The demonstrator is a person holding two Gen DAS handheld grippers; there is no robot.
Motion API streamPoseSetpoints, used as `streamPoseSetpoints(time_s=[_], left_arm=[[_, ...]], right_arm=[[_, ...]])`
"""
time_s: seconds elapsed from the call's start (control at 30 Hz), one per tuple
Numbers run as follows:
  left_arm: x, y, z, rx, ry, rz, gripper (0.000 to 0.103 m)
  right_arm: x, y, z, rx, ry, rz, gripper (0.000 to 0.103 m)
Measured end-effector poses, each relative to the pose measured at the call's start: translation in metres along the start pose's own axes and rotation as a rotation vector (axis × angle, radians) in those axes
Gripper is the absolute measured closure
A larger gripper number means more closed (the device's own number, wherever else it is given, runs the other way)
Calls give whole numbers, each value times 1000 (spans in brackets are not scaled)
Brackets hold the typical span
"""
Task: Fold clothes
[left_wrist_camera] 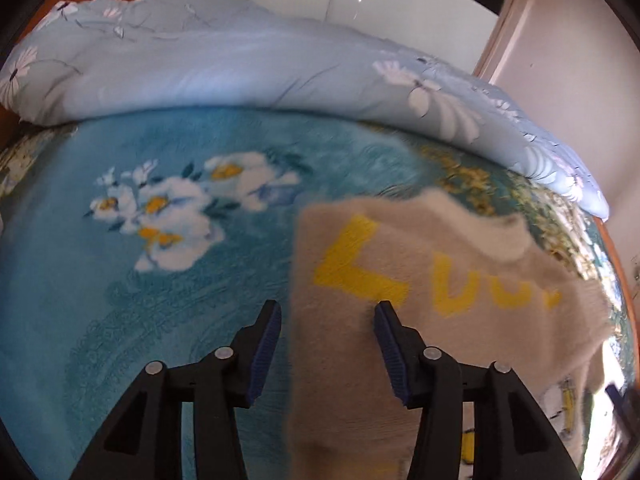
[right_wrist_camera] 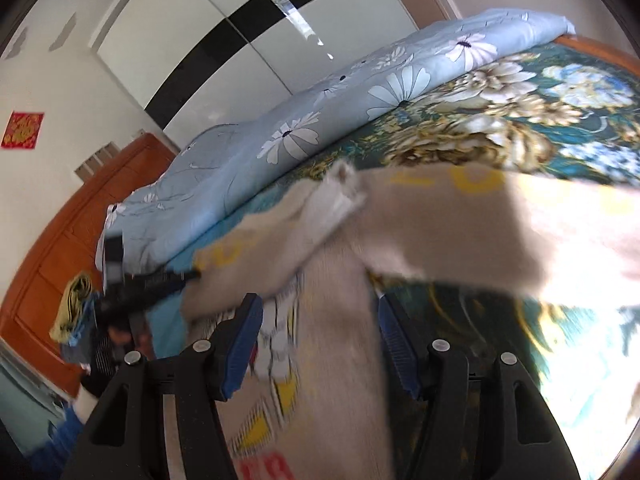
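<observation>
Bedroom: teal floral blanket (left_wrist_camera: 120, 320) covers the bed, a pale blue daisy-print quilt (left_wrist_camera: 240, 60) is bunched along the far side, and a white-and-black wardrobe (right_wrist_camera: 248, 32) and an orange wooden headboard (right_wrist_camera: 60, 240) stand behind. Both views are motion-blurred.

Beige fuzzy sweater (left_wrist_camera: 380, 280) with yellow lettering lies on the blanket. It sits straight ahead of and partly under the left gripper (left_wrist_camera: 327, 316), whose blue-padded fingers are spread wide. The sweater's left edge runs up between the fingers; nothing is pinched, as far as I can see.

From the right wrist, the right gripper (right_wrist_camera: 318, 312) is also spread, with the sweater (right_wrist_camera: 336, 360) running between and below its fingers. A cartoon print and red letters show near the bottom of that view. Part of the garment looks lifted or folded over ahead of the gripper, with the neck area and a white label (right_wrist_camera: 340, 196) visible just beyond the tips. I can't tell whether cloth touches either pad. The left gripper (right_wrist_camera: 152, 284) is seen off to the left of the right one, at the sweater's far edge.

Handling guess: soft, limp, light knit. It will drape and sag, and the fluffy pile should grip the ribbed pads fine. It is not fragile but it stretches, so pinching through both layers at the hem or shoulder edge seems better than taking a loose mid-panel bunch. On the plush blanket it is likely to drag rather than slide.
</observation>
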State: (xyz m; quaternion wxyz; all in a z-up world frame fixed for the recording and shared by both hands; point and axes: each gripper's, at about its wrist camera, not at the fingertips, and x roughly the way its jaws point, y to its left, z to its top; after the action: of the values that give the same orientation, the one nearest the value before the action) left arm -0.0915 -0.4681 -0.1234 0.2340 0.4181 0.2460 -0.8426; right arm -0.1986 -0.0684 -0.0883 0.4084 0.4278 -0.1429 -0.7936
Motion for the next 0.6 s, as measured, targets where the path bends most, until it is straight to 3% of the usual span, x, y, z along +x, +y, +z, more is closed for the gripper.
streamPoseSetpoints(time_s=[0.17,0.37,0.5,0.6], left_arm=[[7,12,-5,2,-9,-4,41],[4,23,-2,-21,-4,-50,37],[-29,21,-5,-18,-68,-71,38],[-57,23,-10,5,-110,-105,38]], right_arm=[[52,-11,40,140,25,20,41],[79,-17,51,180,56,-20,41],[47,-26,49,175,4,-8,41],[-3,-45,39,168,-66,-84,41]])
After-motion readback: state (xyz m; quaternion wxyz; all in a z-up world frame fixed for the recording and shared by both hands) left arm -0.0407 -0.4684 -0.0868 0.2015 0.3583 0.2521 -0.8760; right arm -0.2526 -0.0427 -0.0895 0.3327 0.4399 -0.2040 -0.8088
